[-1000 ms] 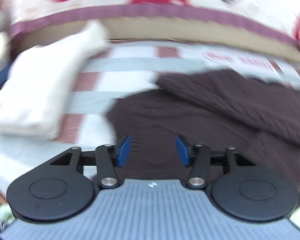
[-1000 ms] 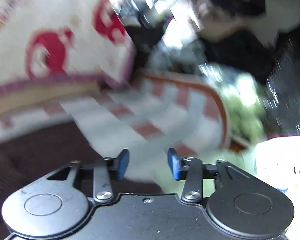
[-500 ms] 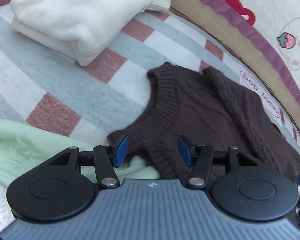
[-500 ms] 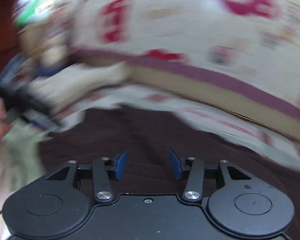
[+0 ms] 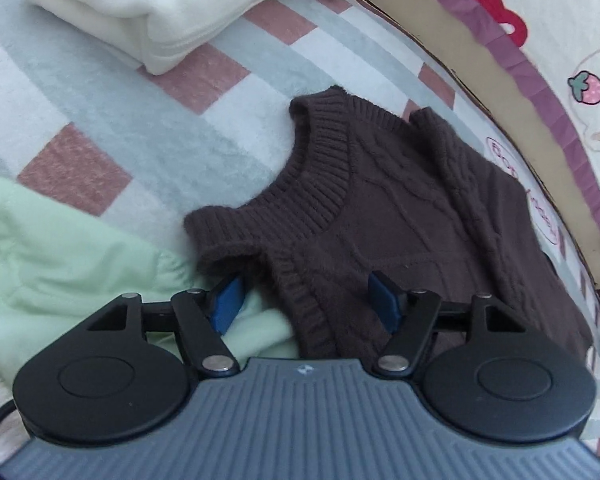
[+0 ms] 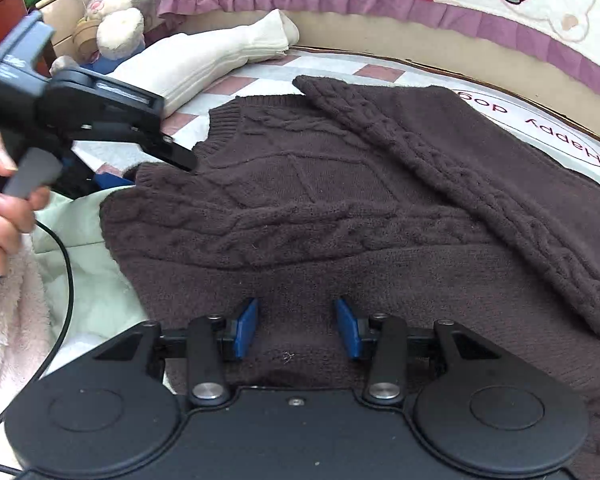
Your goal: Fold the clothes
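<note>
— Brown cable-knit vest (image 6: 340,184), spread mid-frame on checked blanket (image 5: 148,120), one side folded over?
— Yes. Ribbed armhole between parted left gripper (image 5: 306,300) pads; right gripper (image 6: 296,328) likewise apart, over hem.

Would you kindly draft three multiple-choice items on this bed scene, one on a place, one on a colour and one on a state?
1. Where does the folded white garment lie relative to the brown knitted vest?
A. On top of the vest
B. Apart from it, on the checked blanket
C. Under the vest

2. What colour is the garment beside the vest's shoulder, the pale green garment aside?
A. Yellow
B. Black
C. None other; only pale green lies there

3. How stands the left gripper?
A. Open, astride the vest's armhole edge
B. Shut on the vest
C. Shut on nothing

Answers: 1 B, blanket shows between them. 2 C, only green cloth adjoins the shoulder. 3 A, its blue pads stand wide apart; the right gripper is open too.
</note>
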Demonstrator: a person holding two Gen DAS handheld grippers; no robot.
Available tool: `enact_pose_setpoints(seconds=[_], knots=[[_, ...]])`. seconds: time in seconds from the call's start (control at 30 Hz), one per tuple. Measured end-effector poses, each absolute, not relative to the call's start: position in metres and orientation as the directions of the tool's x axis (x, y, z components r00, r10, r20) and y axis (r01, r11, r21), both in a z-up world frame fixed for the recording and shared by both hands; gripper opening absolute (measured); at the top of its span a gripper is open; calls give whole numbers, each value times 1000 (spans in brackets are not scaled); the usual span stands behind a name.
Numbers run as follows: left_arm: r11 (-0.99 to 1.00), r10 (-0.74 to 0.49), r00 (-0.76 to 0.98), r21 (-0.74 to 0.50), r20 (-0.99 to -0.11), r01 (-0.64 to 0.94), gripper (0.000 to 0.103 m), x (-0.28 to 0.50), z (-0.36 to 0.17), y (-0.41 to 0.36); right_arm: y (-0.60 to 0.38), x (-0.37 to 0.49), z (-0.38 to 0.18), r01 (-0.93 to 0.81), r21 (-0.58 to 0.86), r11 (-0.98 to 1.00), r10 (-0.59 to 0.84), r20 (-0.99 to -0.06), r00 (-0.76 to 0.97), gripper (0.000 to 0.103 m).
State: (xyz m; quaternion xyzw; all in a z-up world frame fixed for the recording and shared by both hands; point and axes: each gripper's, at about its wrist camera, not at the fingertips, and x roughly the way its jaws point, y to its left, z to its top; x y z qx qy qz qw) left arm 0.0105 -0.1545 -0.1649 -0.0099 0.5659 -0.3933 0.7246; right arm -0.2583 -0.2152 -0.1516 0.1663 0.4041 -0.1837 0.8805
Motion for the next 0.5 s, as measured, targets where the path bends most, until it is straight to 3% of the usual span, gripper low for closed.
enact_pose_setpoints(seconds=[0.13,0.17,0.2,0.23,0.33,0.5], knots=[[662,-608,69,-457,-791,594,64,9,-170,-165,-221,-259,-155,455,169,874,-175,-765,619,49],[654,-615,73,-456,-785,603,52,9,-171,-168,-223,-258,-157,456,180,871,-169,-763,624,49],[653,-614,96,-435,-783,620,20,6,-170,-170,-224,-258,-158,458,190,869,-164,-761,628,49],[635,-625,96,-434,-774,640,12,3,-168,-171,-225,-258,-159,456,190,869,-161,-764,625,49],[573,-663,83,-433,-744,696,10,-7,-163,-176,-226,-257,-153,447,166,879,-155,-786,599,49],[499,-723,134,-378,-677,780,9,-32,-124,-188,-234,-281,-131,566,91,820,-340,-718,607,50]])
